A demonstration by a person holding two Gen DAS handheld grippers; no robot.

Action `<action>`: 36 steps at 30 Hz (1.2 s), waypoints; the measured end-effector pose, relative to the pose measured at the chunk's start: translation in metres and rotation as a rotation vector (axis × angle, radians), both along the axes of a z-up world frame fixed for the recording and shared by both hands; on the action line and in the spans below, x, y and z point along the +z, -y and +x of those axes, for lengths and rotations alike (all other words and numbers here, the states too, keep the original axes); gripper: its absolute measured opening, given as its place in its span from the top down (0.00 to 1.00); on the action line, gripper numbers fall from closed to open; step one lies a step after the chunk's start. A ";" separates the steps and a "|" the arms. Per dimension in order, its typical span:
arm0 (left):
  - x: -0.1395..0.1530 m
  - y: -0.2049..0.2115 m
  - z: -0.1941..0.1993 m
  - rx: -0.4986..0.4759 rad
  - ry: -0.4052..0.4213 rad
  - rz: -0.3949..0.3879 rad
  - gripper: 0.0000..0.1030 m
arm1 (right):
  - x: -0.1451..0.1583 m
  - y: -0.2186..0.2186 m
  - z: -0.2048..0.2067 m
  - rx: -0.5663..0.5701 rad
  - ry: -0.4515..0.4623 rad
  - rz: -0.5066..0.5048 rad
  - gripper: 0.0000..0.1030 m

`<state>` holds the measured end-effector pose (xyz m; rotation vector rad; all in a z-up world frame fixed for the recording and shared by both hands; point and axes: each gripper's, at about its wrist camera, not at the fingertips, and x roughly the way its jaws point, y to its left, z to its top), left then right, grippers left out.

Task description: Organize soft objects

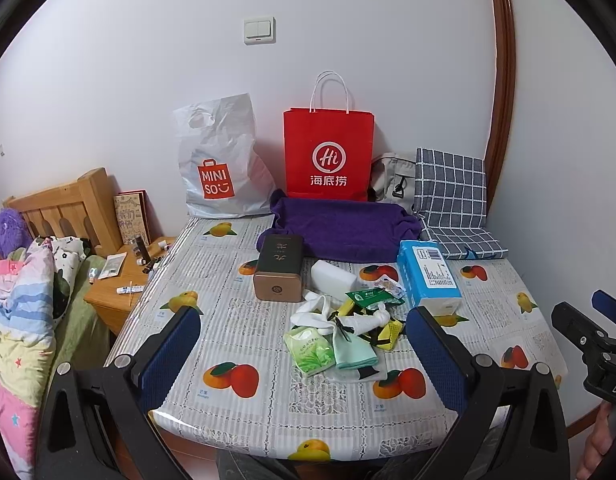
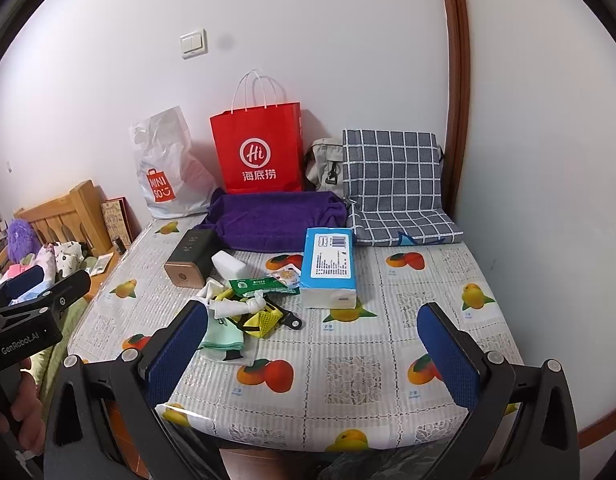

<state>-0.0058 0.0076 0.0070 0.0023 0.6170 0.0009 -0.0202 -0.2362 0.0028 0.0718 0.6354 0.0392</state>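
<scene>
Right now the soft things lie in one tangled heap (image 1: 340, 330) mid-table: a mint cloth (image 1: 354, 350), white socks (image 1: 314, 312), a yellow mesh pouch (image 1: 392, 332) and a green tissue pack (image 1: 310, 350), just in front of the brown tin (image 1: 277, 270) and beside the blue tissue brick (image 1: 428, 276). We hold our left gripper (image 1: 303, 352) and right gripper (image 2: 312, 344) wide apart, both empty, above the table's near edge (image 2: 308, 432). We judge it best to pinch one loose piece at a time, starting with the cloth on top, so the tangle doesn't drag along.
</scene>
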 end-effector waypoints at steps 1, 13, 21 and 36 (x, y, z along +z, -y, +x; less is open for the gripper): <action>0.000 0.000 0.000 0.000 0.000 0.000 0.00 | 0.000 0.001 0.000 0.000 0.002 0.001 0.00; 0.001 -0.002 -0.001 0.000 0.000 -0.001 0.00 | 0.000 0.001 0.000 0.000 0.003 0.003 0.00; 0.002 -0.002 -0.002 -0.002 0.004 -0.001 0.00 | 0.000 0.001 -0.001 0.002 0.005 0.004 0.00; 0.003 -0.003 -0.003 -0.003 0.004 -0.004 0.00 | 0.000 -0.001 -0.001 0.002 0.005 0.000 0.00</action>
